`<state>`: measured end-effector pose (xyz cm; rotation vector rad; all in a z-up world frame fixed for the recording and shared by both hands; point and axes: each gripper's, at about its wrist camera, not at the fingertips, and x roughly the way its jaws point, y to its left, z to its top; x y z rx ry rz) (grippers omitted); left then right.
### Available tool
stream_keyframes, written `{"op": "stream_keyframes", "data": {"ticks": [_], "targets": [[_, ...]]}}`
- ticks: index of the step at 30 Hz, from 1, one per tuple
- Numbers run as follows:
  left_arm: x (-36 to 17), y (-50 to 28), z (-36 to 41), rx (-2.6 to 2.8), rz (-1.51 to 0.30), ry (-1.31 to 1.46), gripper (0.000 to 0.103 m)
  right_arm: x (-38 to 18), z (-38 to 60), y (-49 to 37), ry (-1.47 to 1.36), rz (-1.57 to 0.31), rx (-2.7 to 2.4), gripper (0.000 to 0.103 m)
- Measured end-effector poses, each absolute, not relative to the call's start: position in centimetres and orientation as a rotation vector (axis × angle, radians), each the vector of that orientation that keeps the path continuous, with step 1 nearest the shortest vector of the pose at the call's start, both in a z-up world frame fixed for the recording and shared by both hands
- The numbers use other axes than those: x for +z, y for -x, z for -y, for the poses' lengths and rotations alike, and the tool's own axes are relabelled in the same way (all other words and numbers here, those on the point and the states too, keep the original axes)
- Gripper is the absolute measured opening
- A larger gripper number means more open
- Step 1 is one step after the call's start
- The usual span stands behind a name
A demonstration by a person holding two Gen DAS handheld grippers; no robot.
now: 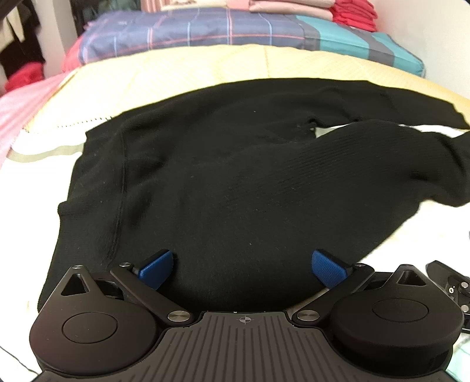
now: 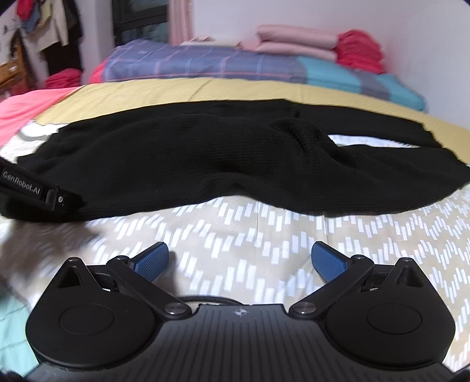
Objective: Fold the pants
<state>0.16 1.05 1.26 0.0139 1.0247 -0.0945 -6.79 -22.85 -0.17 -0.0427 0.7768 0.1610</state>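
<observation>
From the left wrist view, the black pants lie spread flat across the bed, waistband end to the left and the two legs running off to the right with a sliver of sheet showing between them. The left gripper hangs low over the near edge of the fabric, its jaws spread wide, the blue pads apart with only black cloth between them and nothing pinched. Beyond the pants runs a pale yellow mat, then a plaid quilt folded along the wall, with a stack of red clothes at its far end. A bit of the other tool shows at the right edge.

From the right wrist view, the right gripper is over the patterned bedsheet, short of the pants, which stretch across the bed just ahead of it. Its jaws are also wide apart and hold nothing. The left gripper's body pokes in from the left, resting on the black fabric. Folded pink bedding sits on the quilt at the back.
</observation>
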Motion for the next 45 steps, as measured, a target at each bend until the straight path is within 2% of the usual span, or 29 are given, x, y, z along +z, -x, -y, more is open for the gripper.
{"op": "stream_keyframes", "data": {"ticks": [6, 9, 10, 13, 14, 18, 22, 24, 25, 28, 33, 37, 39, 40, 42, 43, 44, 45], "targets": [[5.4, 0.4, -1.6, -0.182, -0.888, 0.048, 0.103, 4.5, 32.1, 6.3, -0.136, -0.678, 0.078, 0.103], [5.6, -1.4, -0.7, -0.189, -0.833, 0.011, 0.103, 6.3, 36.8, 3.3, -0.135, -0.622, -0.104, 0.102], [5.0, -2.3, -0.4, -0.185, -0.848, 0.013, 0.103, 6.0, 38.7, 2.0, -0.172, -0.626, -0.155, 0.097], [3.2, -4.6, -0.1, -0.177, -0.912, 0.025, 0.103, 4.7, 43.2, -1.5, -0.208, -0.667, -0.332, 0.073], [2.6, -5.0, -0.1, -0.175, -0.932, 0.027, 0.103, 4.0, 44.5, -2.2, -0.245, -0.673, -0.352, 0.07], [0.4, -5.8, -0.2, -0.174, -0.981, 0.019, 0.103, 1.5, 48.8, -4.4, -0.417, -0.681, -0.386, 0.072], [-0.7, -5.9, -0.2, -0.167, -0.99, 0.013, 0.103, 0.3, 49.1, -5.9, -0.448, -0.652, -0.374, 0.073], [-0.8, -5.8, 0.1, -0.165, -0.984, -0.008, 0.103, -0.4, 48.7, -7.0, -0.462, -0.638, -0.359, 0.064], [-0.8, -5.7, 0.1, -0.164, -0.982, -0.014, 0.103, -0.6, 48.4, -7.3, -0.45, -0.629, -0.364, 0.046], [-0.8, -5.8, 0.5, -0.16, -0.98, -0.023, 0.103, -0.7, 47.9, -7.4, -0.401, -0.604, -0.386, 0.012], [-0.3, -5.9, 0.5, -0.171, -0.989, -0.013, 0.103, 2.6, 51.2, -4.5, -0.372, -0.439, -0.49, 0.012], [-0.5, -5.8, 1.3, -0.204, -0.991, -0.03, 0.103, 1.6, 55.0, -5.1, -0.422, -0.552, -0.578, 0.012], [-0.6, -5.8, 1.5, -0.206, -0.984, -0.044, 0.103, 1.0, 55.8, -5.0, -0.481, -0.56, -0.577, 0.016], [-0.6, -5.8, 1.4, -0.209, -0.985, -0.04, 0.103, 0.6, 56.0, -5.2, -0.502, -0.57, -0.588, 0.032], [-0.6, -5.9, 1.1, -0.215, -0.992, -0.029, 0.103, 0.4, 56.1, -5.2, -0.503, -0.614, -0.58, 0.042], [-0.5, -5.9, 1.1, -0.217, -0.994, -0.028, 0.103, 0.9, 55.8, -4.7, -0.505, -0.601, -0.592, 0.058], [-0.5, -5.8, 1.0, -0.216, -0.995, -0.029, 0.103, 1.5, 55.5, -3.9, -0.509, -0.581, -0.609, 0.077], [-0.4, -5.7, 0.9, -0.214, -0.995, -0.029, 0.103, 2.0, 54.9, -2.9, -0.514, -0.555, -0.606, 0.084]]}}
